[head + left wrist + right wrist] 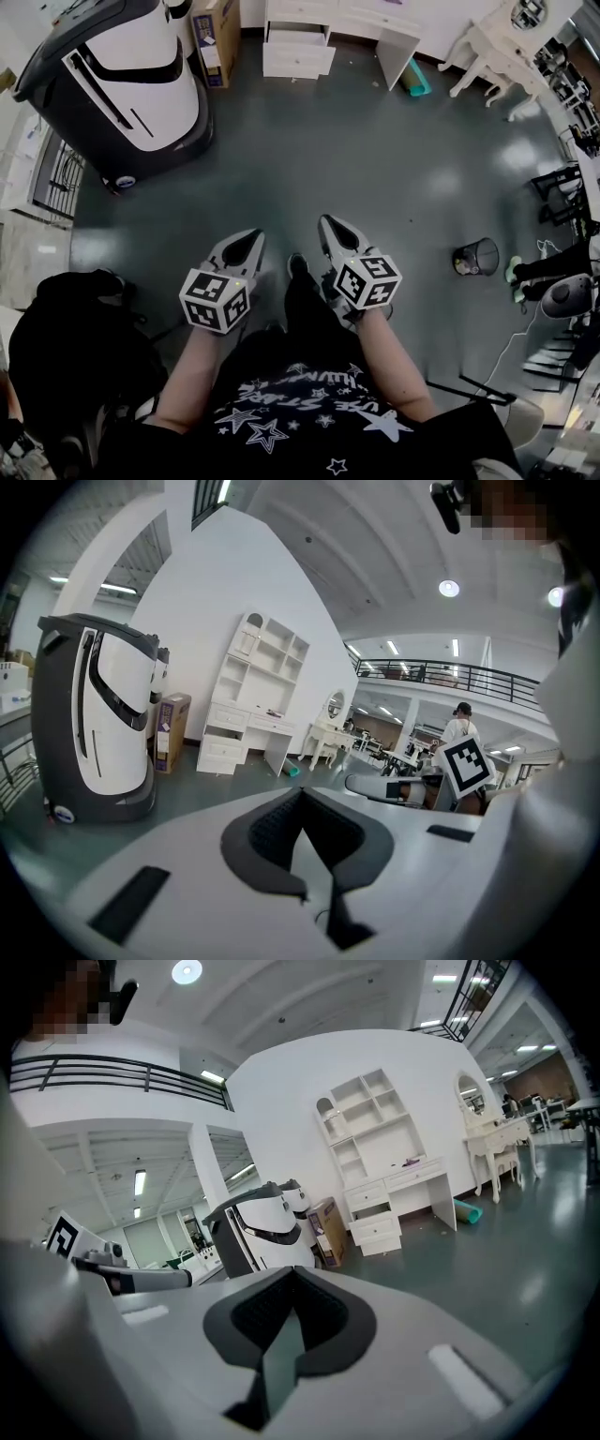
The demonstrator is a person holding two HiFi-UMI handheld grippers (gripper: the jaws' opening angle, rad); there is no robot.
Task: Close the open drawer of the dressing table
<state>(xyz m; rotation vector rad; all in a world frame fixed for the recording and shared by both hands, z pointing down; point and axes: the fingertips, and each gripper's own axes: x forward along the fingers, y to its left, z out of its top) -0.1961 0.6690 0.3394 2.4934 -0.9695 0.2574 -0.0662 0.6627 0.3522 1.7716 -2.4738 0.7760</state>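
Note:
The white dressing table (pixel 337 23) stands against the far wall, several steps away across the floor. Its lower drawer (pixel 298 58) is pulled out; it also shows as the drawer (pixel 377 1232) sticking out under a dark gap, and small and far off on the table (pixel 246 726). My left gripper (pixel 251 240) and right gripper (pixel 331 227) are held side by side in front of the person's body, pointing toward the table. The left gripper (pixel 302 797) has its jaws together with nothing in them. The right gripper (pixel 292 1275) is likewise shut and empty.
A big white-and-black machine (pixel 131 80) stands at the far left, with a cardboard box (pixel 216 37) between it and the table. A teal roll (pixel 415 80) lies by the table's right leg. A white vanity (pixel 497 47) and a wire bin (pixel 478 255) are to the right.

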